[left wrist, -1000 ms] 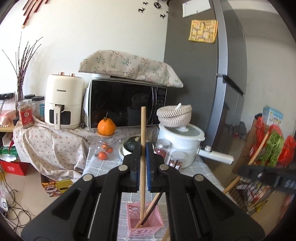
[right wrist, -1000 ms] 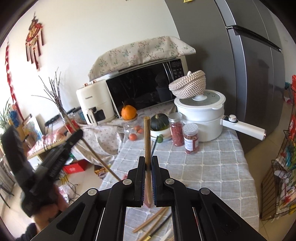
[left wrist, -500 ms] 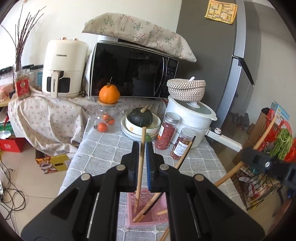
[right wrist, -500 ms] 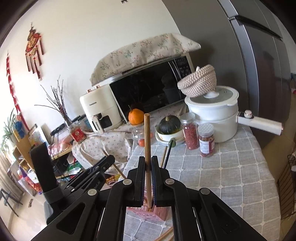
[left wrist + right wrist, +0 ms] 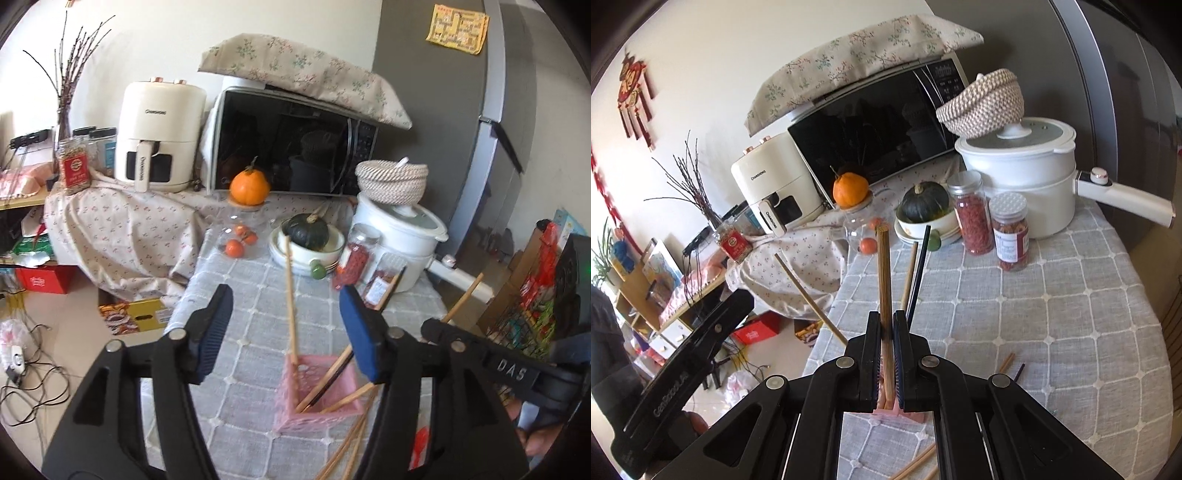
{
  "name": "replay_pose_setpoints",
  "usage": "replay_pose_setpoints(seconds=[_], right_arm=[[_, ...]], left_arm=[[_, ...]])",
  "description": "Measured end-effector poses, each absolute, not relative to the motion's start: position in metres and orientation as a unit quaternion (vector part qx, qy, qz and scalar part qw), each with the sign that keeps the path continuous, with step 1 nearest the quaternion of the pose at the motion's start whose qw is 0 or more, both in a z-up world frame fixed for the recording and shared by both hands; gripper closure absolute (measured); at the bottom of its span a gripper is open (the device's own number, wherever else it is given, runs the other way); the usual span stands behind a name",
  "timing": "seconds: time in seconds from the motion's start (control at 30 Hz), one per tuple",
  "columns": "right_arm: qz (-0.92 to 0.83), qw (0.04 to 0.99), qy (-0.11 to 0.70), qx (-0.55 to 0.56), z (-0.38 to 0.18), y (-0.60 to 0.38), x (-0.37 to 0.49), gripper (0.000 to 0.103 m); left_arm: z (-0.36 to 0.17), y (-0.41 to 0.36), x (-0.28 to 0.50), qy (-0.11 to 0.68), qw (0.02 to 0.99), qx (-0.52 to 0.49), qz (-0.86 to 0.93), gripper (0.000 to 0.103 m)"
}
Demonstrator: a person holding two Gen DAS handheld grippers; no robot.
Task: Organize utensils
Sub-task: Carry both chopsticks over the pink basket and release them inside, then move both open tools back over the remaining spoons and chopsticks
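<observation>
grey checked tablecloth (image 5: 258,306) carrying a pink basket (image 5: 317,406). left gripper (image 5: 286,328): jaws have just been opening and stand spread, pads clear of the wooden chopstick (image 5: 290,295) leaning upright in the basket between them. right gripper (image 5: 886,354): pads pressed together, pinching a second wooden chopstick (image 5: 884,273) upright above the basket; loose chopsticks (image 5: 351,443) lie beside the basket

The left gripper (image 5: 286,328) fills the lower half of its own view, its jaws just opened wide and the blue pads (image 5: 360,336) pressing nothing. The right gripper (image 5: 886,354), low in the centre of its view, is clamped tight on a thin wooden chopstick (image 5: 884,280) that stands upright between the pads.
</observation>
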State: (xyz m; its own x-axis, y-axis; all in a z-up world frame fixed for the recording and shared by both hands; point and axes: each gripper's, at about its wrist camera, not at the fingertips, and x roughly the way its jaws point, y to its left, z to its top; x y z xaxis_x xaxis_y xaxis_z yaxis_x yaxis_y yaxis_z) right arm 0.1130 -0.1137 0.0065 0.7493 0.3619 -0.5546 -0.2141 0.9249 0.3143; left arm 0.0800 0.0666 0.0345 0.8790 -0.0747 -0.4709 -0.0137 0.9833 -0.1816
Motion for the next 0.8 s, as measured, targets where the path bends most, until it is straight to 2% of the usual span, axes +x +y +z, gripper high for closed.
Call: replay_pose_setpoints(seconds=[0.07,0.17,0.23,0.3,0.37,0.47,0.6,0.8], right_arm=[[0.160,0.924,0.324,0.124,0.003,-0.114,0.116,0.095],[0.165,0.921,0.326,0.134,0.000,-0.114,0.117,0.093],[0.171,0.920,0.322,0.142,0.002,-0.117,0.117,0.083],[0.177,0.921,0.314,0.149,0.007,-0.121,0.113,0.062],[0.182,0.923,0.300,0.155,0.015,-0.126,0.107,0.050],[0.188,0.927,0.283,0.157,0.030,-0.136,0.094,0.045],[0.182,0.935,0.272,0.140,0.042,-0.150,0.077,0.032],[0.134,0.944,0.295,0.069,0.029,-0.171,0.054,0.024]], left_arm=[[0.031,0.071,0.079,0.261,0.961,-0.087,-0.007,0.037],[0.025,0.079,0.077,0.278,0.956,-0.093,-0.004,0.027],[0.021,0.083,0.075,0.289,0.953,-0.093,-0.005,0.022],[0.016,0.083,0.073,0.300,0.950,-0.089,-0.004,0.021],[0.010,0.081,0.072,0.315,0.946,-0.082,-0.008,0.021],[0.002,0.075,0.068,0.336,0.939,-0.072,-0.018,0.020],[-0.011,0.063,0.062,0.368,0.927,-0.056,-0.048,0.017],[-0.040,0.042,0.058,0.441,0.890,-0.045,-0.103,0.015]])
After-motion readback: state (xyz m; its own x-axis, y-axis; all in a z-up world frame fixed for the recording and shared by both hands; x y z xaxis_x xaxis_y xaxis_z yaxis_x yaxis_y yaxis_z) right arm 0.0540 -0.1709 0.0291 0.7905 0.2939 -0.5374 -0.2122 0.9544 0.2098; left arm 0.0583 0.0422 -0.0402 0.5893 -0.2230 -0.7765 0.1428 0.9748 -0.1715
